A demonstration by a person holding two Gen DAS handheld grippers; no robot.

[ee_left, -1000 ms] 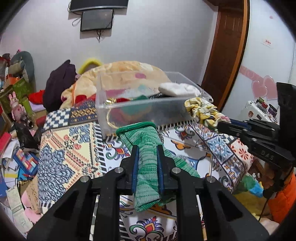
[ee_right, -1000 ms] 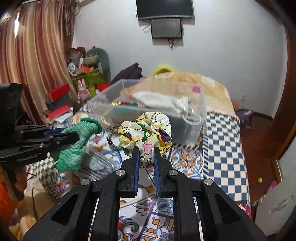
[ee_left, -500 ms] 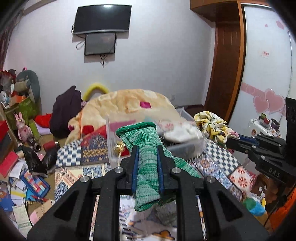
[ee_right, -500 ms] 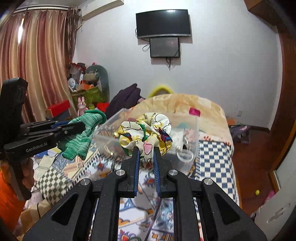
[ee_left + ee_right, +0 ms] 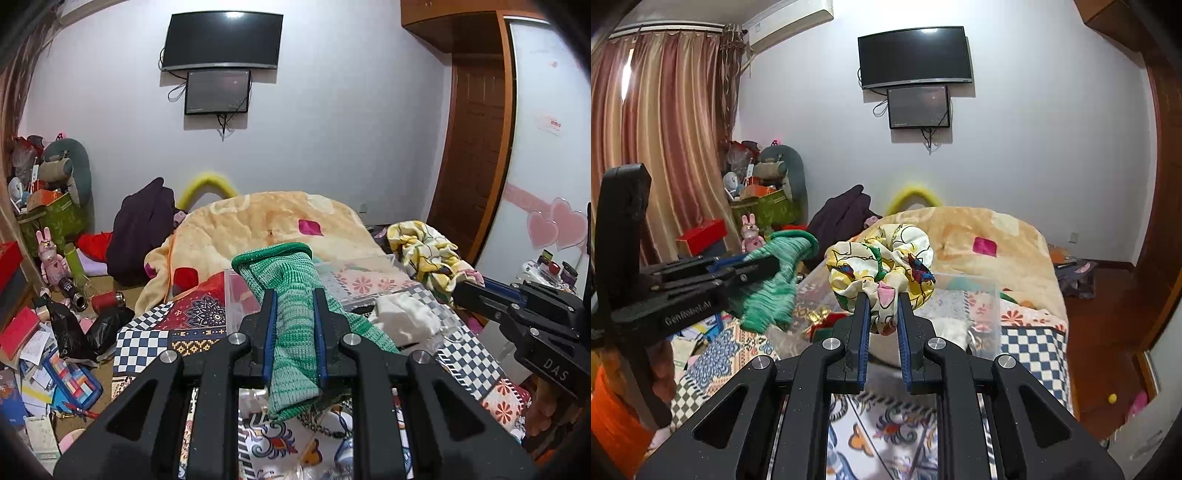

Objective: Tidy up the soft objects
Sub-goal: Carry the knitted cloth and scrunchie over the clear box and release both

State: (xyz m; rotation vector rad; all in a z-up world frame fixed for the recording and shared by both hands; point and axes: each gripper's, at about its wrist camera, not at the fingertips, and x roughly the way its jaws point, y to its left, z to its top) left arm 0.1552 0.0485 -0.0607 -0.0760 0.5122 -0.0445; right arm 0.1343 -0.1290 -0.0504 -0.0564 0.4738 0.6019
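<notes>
My left gripper (image 5: 294, 295) is shut on a green knitted sock (image 5: 291, 306), which hangs over and below the fingers; the sock also shows in the right wrist view (image 5: 775, 280). My right gripper (image 5: 882, 295) is shut on a yellow patterned scrunchie (image 5: 882, 258), also seen in the left wrist view (image 5: 428, 254). Both are held above a clear plastic bin (image 5: 979, 306) on the patterned bedspread (image 5: 147, 339). The bin holds a white soft item (image 5: 402, 314) and other colourful pieces.
An orange blanket (image 5: 266, 225) is heaped behind the bin. A dark garment (image 5: 140, 229) and a yellow pillow (image 5: 208, 184) lie against the wall. The floor at left is cluttered with boxes and papers (image 5: 44, 354). A wooden door (image 5: 476, 158) stands at right.
Both grippers have risen and moved forward over the bin with their items still held. The bin now sits lower and closer under the fingers.
</notes>
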